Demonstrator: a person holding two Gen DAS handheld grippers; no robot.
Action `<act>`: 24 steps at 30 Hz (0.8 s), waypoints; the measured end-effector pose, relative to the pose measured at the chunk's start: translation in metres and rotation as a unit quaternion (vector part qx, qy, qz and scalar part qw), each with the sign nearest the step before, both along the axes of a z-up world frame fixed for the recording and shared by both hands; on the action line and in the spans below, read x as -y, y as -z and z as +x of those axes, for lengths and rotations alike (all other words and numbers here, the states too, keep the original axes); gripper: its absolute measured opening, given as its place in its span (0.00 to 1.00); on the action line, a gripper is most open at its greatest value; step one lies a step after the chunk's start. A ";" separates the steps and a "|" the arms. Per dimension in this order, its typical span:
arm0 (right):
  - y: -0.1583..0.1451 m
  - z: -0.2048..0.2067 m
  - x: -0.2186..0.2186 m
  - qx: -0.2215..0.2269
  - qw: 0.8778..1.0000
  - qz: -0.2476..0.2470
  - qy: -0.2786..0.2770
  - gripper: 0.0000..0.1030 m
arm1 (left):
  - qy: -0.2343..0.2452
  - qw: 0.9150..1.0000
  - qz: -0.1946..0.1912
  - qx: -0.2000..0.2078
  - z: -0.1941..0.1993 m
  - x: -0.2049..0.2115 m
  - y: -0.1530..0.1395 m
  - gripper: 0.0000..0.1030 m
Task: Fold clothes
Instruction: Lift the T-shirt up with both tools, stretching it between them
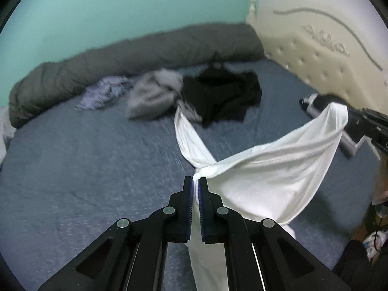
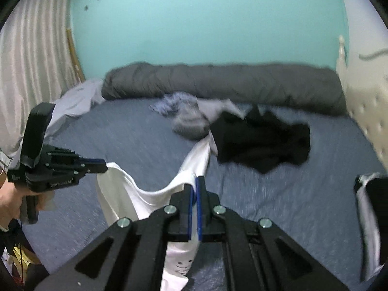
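A white garment [image 1: 271, 172] hangs stretched between my two grippers above the blue bed sheet [image 1: 72, 169]. My left gripper [image 1: 196, 179] is shut on one bunched edge of it. My right gripper [image 1: 349, 114] enters from the right, shut on the other edge. In the right wrist view the right gripper [image 2: 195, 180] pinches the white garment [image 2: 121, 189], and the left gripper [image 2: 104, 166] holds its far corner at the left. One end of the cloth trails back to the pile of clothes. A small dark print shows low on the fabric.
A black garment [image 2: 262, 143], a grey one [image 2: 189, 123] and a blue-grey one [image 2: 172, 104] lie crumpled at the back of the bed. A rolled grey duvet [image 2: 218, 82] runs along the teal wall. A cream tufted headboard [image 1: 315, 43] stands at right, curtains [image 2: 31, 60] at left.
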State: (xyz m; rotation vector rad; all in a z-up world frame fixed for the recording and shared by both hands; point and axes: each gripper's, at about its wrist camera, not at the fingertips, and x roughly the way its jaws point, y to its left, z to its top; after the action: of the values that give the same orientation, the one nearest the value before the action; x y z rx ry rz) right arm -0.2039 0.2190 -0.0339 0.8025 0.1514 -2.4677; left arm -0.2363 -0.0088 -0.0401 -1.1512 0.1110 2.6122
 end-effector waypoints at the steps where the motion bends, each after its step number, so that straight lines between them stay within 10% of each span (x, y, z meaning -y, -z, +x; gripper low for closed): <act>1: -0.018 0.006 0.004 -0.014 1.000 0.001 -0.004 0.02 | -0.003 1.000 0.003 -0.009 0.006 0.004 -0.013 0.04; 24: -0.335 0.151 0.005 -0.218 0.976 -0.027 -0.002 0.02 | -0.054 0.976 0.006 -0.212 0.151 0.038 -0.328 0.01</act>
State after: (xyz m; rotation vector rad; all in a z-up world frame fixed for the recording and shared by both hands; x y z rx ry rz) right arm -0.0526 0.2142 0.3010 0.2260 0.2420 -2.5964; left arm -0.0856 -0.0473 0.2883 -0.5934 0.1200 2.9107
